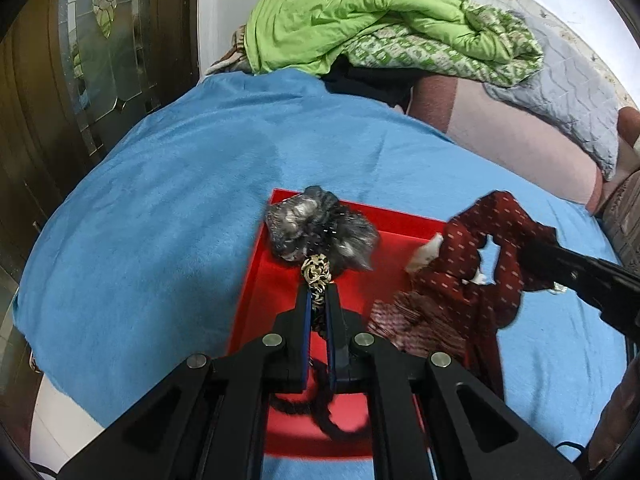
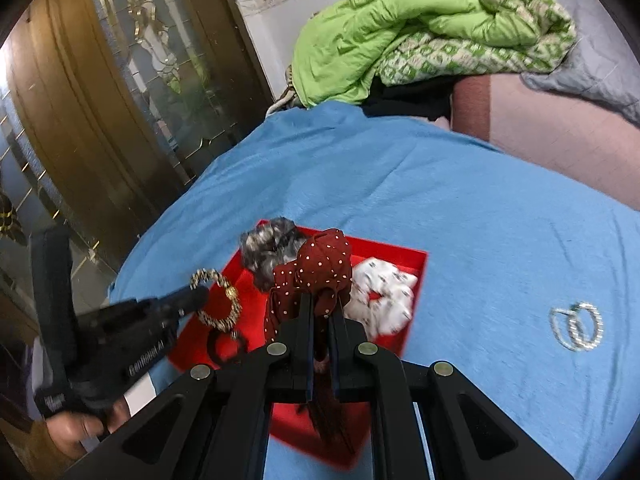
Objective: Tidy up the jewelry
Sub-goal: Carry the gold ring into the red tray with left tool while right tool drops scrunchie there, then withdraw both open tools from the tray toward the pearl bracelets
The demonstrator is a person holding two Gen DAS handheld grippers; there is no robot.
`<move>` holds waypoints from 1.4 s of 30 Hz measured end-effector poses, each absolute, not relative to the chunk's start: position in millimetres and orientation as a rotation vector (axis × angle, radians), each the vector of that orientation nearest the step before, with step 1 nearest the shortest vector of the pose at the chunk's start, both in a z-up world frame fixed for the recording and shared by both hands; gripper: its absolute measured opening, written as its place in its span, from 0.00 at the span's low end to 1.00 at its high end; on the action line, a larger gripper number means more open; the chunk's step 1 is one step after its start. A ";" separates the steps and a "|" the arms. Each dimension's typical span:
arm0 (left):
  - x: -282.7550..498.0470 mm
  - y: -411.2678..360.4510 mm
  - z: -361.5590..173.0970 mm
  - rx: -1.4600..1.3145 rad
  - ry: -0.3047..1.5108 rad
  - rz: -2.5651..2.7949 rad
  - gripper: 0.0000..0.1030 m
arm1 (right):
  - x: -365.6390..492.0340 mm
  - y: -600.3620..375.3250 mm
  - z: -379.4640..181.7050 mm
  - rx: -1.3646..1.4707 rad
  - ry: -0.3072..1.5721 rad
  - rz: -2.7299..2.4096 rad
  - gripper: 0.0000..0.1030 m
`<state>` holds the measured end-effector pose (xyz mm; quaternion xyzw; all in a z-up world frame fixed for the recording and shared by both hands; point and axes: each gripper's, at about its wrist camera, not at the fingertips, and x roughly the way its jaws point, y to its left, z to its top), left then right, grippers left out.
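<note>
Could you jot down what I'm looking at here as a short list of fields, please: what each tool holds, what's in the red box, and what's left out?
Surface: blue cloth
Left hand-held gripper: shut on gold bracelet
Right hand-held gripper: shut on dark red dotted scrunchie
Red tray: grey scrunchie, white scrunchie, black hair tie
Outside tray: silver bangles on the cloth
Background: green quilt

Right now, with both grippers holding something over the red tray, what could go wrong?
1. The dark red polka-dot scrunchie in the right gripper hangs over the white patterned scrunchie; releasing may pile them.
2. The left gripper pinches only the gold-and-black beaded bracelet's edge; it may slip.
3. Silver rhinestone rings outside the red tray may be missed.
</note>
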<state>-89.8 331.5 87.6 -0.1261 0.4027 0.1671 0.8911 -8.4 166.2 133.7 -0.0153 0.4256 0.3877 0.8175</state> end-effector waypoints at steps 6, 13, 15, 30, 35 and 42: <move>-74.0 350.2 66.0 -0.272 0.880 0.371 0.06 | 22.0 203.2 99.6 -0.029 0.996 0.808 0.07; -68.0 355.5 48.4 -0.280 0.911 0.369 0.06 | 39.5 217.6 66.6 -0.029 1.072 0.772 0.07; -66.6 355.6 45.9 -0.279 0.914 0.368 0.06 | 39.2 219.7 61.2 -0.034 1.080 0.771 0.07; -77.5 347.9 62.9 -0.257 0.881 0.414 0.31 | 38.1 219.4 59.2 -0.025 1.095 0.771 0.24; -93.3 342.6 82.1 -0.244 0.841 0.443 0.39 | 31.6 216.5 78.6 -0.027 1.047 0.804 0.38; -113.5 330.9 103.2 -0.237 0.815 0.473 0.44 | 16.8 197.6 99.8 0.018 1.026 0.827 0.44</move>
